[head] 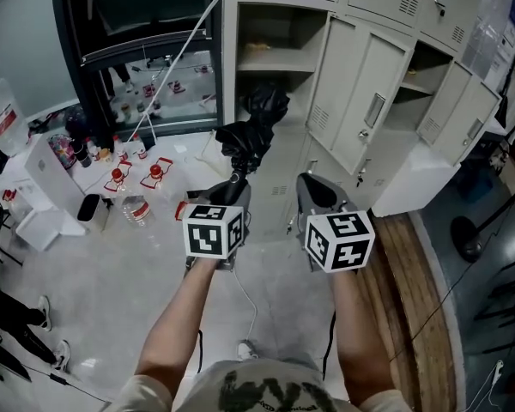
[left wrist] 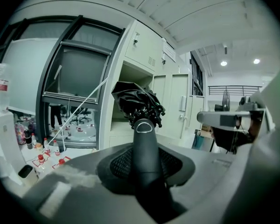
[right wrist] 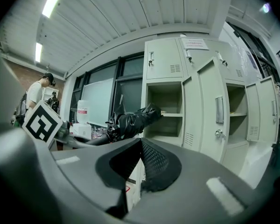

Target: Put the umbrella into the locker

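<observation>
Lockers [head: 373, 101] open-doored; umbrella [head: 249, 136] before them; floor [head: 112, 307] littered with bottles [head: 136, 209].

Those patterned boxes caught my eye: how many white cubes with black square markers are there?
2. One white cube rides the left gripper, which grips the black folded umbrella; the other cube rides the right gripper beside it. None seems hidden.

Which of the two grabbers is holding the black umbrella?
The left gripper: its jaws clamp the handle of the umbrella. The right gripper beside it holds nothing.
</observation>
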`<state>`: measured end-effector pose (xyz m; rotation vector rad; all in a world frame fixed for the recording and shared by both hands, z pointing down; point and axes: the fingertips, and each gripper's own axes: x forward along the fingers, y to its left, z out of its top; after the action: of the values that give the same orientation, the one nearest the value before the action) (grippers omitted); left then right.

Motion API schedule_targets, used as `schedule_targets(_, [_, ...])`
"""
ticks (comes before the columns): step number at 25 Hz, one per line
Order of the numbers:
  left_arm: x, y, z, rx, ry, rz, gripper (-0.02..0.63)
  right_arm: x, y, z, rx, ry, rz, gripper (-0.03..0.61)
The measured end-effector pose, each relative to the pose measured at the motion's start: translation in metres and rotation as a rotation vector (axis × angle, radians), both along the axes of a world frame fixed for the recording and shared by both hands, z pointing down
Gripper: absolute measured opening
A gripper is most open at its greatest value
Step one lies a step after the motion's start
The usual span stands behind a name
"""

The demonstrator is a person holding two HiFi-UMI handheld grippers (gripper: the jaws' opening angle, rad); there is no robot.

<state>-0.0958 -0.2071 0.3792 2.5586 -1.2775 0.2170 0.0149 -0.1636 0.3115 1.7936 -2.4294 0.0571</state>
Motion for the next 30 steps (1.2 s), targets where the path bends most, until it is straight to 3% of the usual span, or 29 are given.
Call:
schedule_targets(16, [0.031, -0.065, 0.011, -0.021, -0.054, 0.039, 0.121, 0.020, -0.048, -0.007, 0.037, -0.020, 0.005, -0.002])
schedule_targets(30, [0.077, -0.175, 0.029, -0.050, -0.133, 0.026, 0.121, 0.054, -0.158, -0.017, 0.079, -0.023, -0.057, -0.002])
